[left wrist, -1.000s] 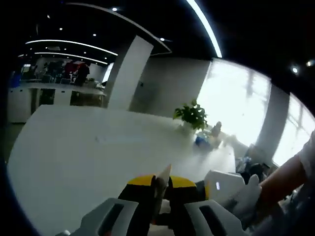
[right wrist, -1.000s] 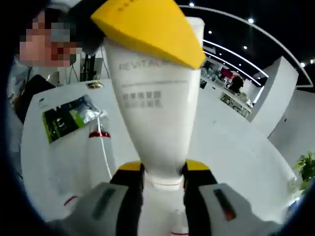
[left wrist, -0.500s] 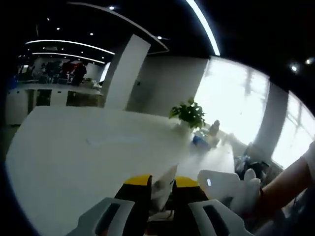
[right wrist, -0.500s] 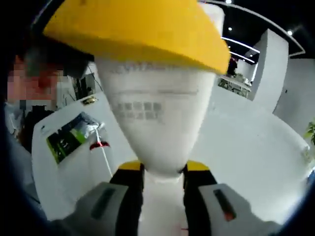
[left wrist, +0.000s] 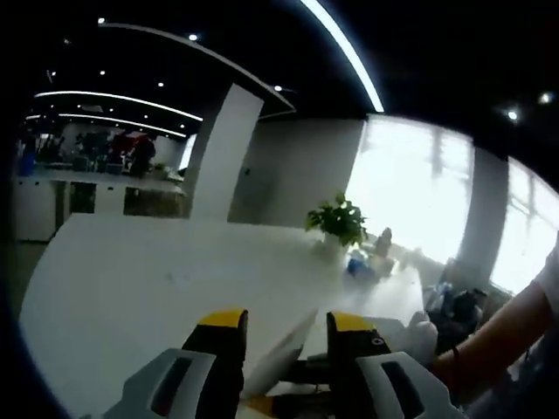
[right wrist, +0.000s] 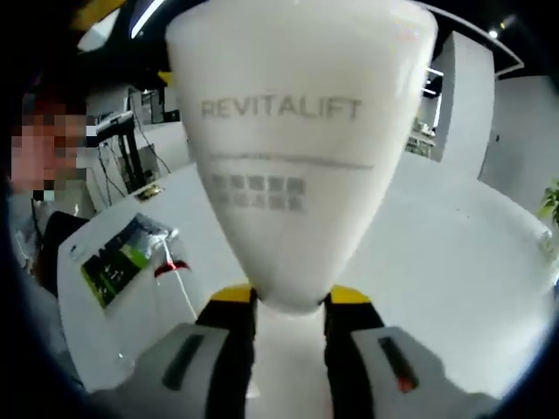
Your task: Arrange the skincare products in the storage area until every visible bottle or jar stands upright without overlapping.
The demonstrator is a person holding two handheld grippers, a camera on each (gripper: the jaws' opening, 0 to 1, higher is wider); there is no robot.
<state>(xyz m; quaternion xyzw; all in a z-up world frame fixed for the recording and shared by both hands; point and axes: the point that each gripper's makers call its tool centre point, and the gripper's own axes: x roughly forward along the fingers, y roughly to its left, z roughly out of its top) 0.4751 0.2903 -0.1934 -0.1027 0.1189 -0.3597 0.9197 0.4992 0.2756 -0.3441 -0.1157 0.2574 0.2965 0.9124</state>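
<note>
looming over the long white table (left wrist: 131, 288), the white tube (right wrist: 297, 157) reads "revitalift" and tapers down to a narrow neck. the right gripper (right wrist: 290, 305) has its jaws closed tight on that neck, holding the tube up in the air. top-heavy like that, it could swing or slip if the hand jerks. the left gripper (left wrist: 286, 345) stands with its jaws apart, a pale edge between them, apparently unclamped.
</note>
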